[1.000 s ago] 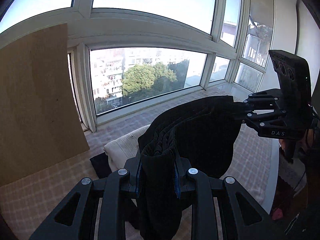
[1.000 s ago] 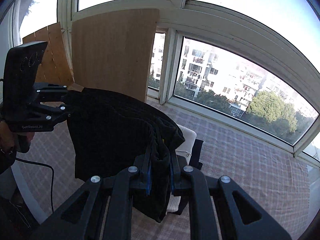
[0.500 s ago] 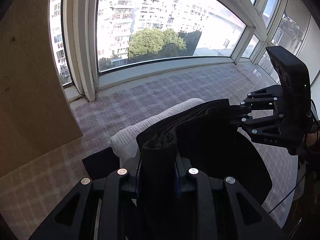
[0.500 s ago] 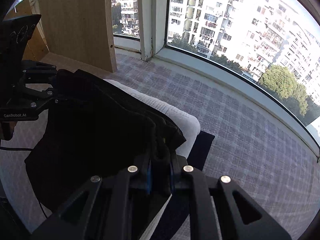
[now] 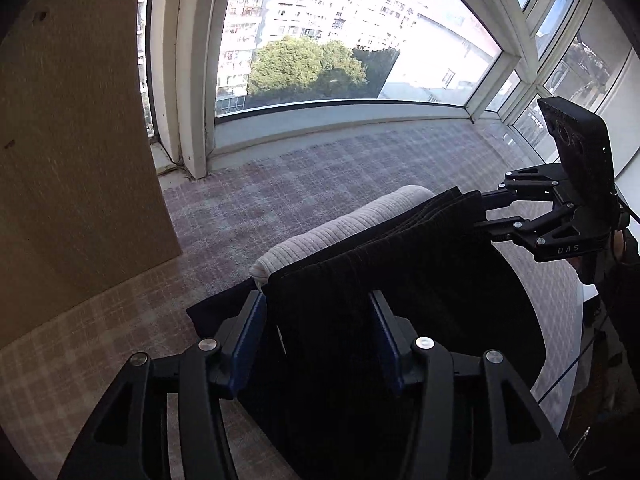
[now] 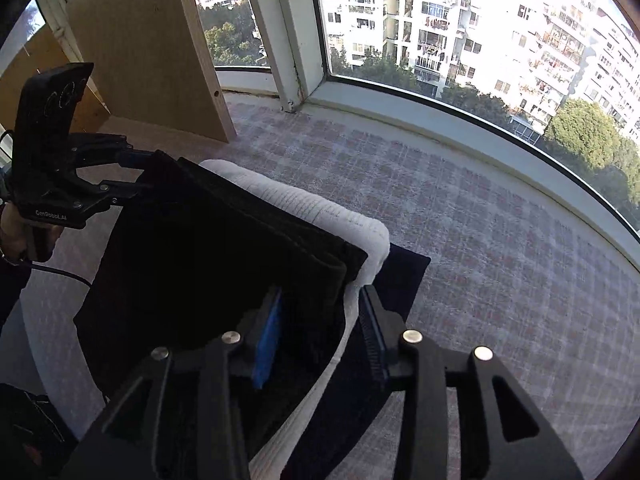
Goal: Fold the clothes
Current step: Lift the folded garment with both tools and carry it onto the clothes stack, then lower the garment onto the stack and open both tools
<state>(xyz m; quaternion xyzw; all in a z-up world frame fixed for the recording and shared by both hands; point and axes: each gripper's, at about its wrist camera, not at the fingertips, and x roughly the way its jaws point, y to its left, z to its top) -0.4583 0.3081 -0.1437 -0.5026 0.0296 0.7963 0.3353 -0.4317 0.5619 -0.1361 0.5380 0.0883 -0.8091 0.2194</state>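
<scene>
We see the black garment (image 5: 400, 280) laid folded on top of the white knitted garment (image 5: 340, 226), which in turn lies on a dark navy garment (image 6: 404, 276). The stack rests on the checked cloth (image 6: 500, 240) covering the tabletop, near its front edge and well apart from the window (image 6: 480, 40).

The left hand-held gripper (image 5: 320, 332) has its 2 jaws spread apart, with the near end of the black garment lying loose between the blue pads (image 5: 250, 336); neither pad presses the fabric. The right hand-held gripper (image 6: 320, 324) is likewise spread wide, and the corner of the black garment and the white garment's edge sit between its fingers without being pinched.

Each hand-held gripper appears in the other's view at the opposite end of the black garment. A wooden board (image 5: 72, 140) leans upright at the window side.
</scene>
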